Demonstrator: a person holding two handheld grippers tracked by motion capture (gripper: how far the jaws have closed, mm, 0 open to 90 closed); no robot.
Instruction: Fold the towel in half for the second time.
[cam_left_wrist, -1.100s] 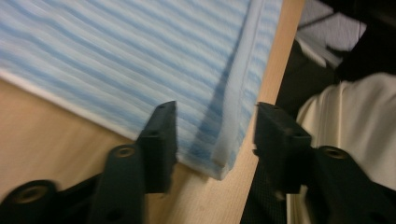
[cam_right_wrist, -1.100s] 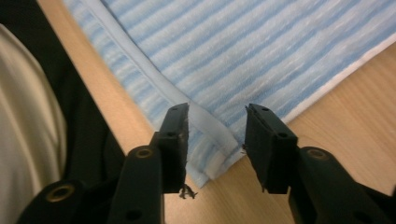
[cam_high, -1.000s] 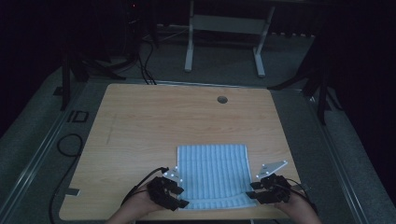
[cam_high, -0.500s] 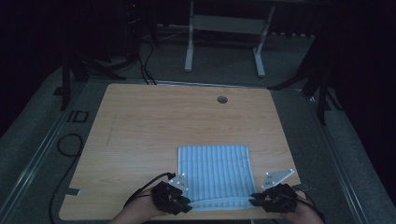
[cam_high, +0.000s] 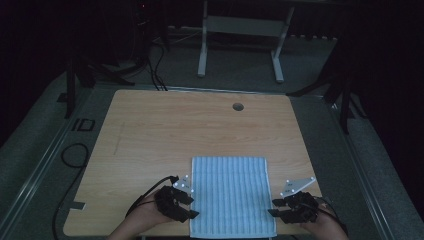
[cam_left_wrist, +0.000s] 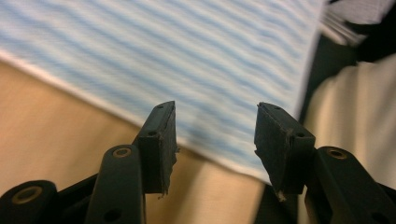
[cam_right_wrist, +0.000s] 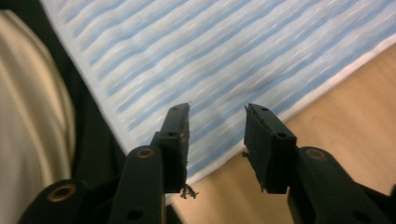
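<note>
A blue-and-white striped cloth (cam_high: 230, 195) lies flat at the near middle of the wooden table (cam_high: 175, 130), its near edge at the table's front edge. My left gripper (cam_high: 192, 206) sits just off the cloth's left edge, near its front corner. My right gripper (cam_high: 274, 207) sits just off the right edge. In the left gripper view the gripper (cam_left_wrist: 215, 135) hovers over the cloth's (cam_left_wrist: 187, 56) white hem. In the right gripper view the gripper (cam_right_wrist: 217, 135) hovers over the cloth (cam_right_wrist: 224, 51). Both pairs of jaws have just been opening and hold nothing.
A round cable hole (cam_high: 238, 106) sits near the table's far edge. A white frame stand (cam_high: 240, 30) is on the floor behind. Cables (cam_high: 75, 155) lie on the floor to the left. The person's pale clothing (cam_left_wrist: 355, 107) is close behind the front edge.
Half a second ago both grippers sat slightly nearer the table's front edge at the cloth's corners. Now they are back a little farther up. The cloth lies as before.
</note>
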